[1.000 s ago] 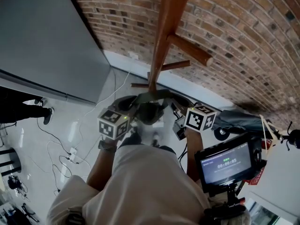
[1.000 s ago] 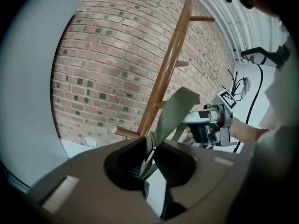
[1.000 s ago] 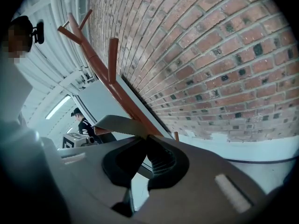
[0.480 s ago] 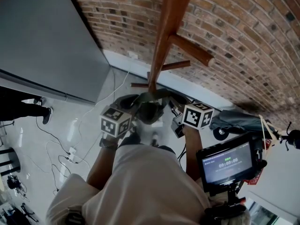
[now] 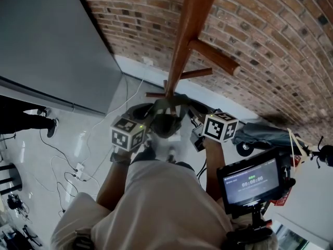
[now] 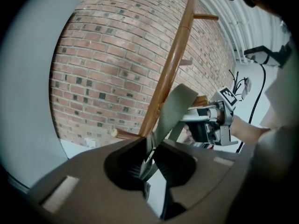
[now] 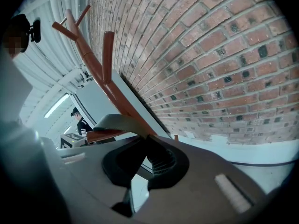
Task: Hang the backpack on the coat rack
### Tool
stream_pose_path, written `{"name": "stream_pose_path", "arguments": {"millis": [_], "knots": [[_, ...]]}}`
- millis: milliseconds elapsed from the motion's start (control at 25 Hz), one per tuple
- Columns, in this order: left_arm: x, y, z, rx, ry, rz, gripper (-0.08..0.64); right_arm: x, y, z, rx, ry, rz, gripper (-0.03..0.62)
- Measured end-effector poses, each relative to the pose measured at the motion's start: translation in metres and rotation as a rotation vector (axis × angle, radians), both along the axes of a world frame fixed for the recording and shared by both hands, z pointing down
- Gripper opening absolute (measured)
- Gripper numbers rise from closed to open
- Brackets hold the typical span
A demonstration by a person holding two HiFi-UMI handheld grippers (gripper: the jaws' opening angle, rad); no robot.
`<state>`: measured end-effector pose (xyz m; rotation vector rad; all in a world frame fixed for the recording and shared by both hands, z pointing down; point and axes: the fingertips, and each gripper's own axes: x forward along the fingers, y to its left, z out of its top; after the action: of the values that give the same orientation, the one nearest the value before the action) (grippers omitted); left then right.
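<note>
Watching through the head view, I had a grey wall panel [image 5: 47, 46] out at 10 o'clock, with loose cables [image 5: 78, 166] on the pale floor below it at 8 o'clock. A bystander's dark legs [image 5: 23, 123] stood at 9 o'clock.

The left tool [image 6: 148, 157] was clamped shut on the strap [image 6: 175, 108]. Its own view showed the grey webbing running down into the closed jaws and rising away towards 1 o'clock. The backpack [image 5: 165, 124] hung at the centre of the head view, between the two marker cubes and in front of my torso. Its strap was lifted towards 12 o'clock against the foot of the coat rack [image 5: 183, 40].

The rack's wooden pole ran from the centre straight up to 12 o'clock, with pegs branching off towards 2 o'clock.

The right tool [image 7: 142, 153] sat at 3 o'clock of the backpack and was also closed on the strap. In its view the webbing arched out towards 10 o'clock, just above a reddish peg [image 7: 105, 134]. I could not tell whether the two touched.

A small screen [image 5: 250, 184] glowed at 4 o'clock, and the brick wall [image 5: 270, 40] filled the view from 12 round to 3 o'clock.
</note>
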<state>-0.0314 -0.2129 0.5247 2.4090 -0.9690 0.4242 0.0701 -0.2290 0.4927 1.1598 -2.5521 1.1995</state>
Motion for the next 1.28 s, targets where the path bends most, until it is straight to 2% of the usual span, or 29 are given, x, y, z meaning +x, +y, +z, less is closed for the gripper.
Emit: {"name": "stream_pose_path", "arguments": {"millis": [480, 840, 1280], "knots": [[0.004, 0.004, 0.006, -0.012, -0.011, 0.019, 0.048, 0.002, 0.006, 0.009, -0.022, 0.012, -0.004, 0.011], [0.012, 0.009, 0.018, -0.031, -0.041, 0.061, 0.049, -0.008, 0.013, 0.030, -0.052, 0.064, -0.057, 0.011], [0.020, 0.010, 0.029, -0.054, -0.056, 0.087, 0.051, -0.020, 0.014, 0.046, -0.083, 0.062, -0.089, 0.018]]}}
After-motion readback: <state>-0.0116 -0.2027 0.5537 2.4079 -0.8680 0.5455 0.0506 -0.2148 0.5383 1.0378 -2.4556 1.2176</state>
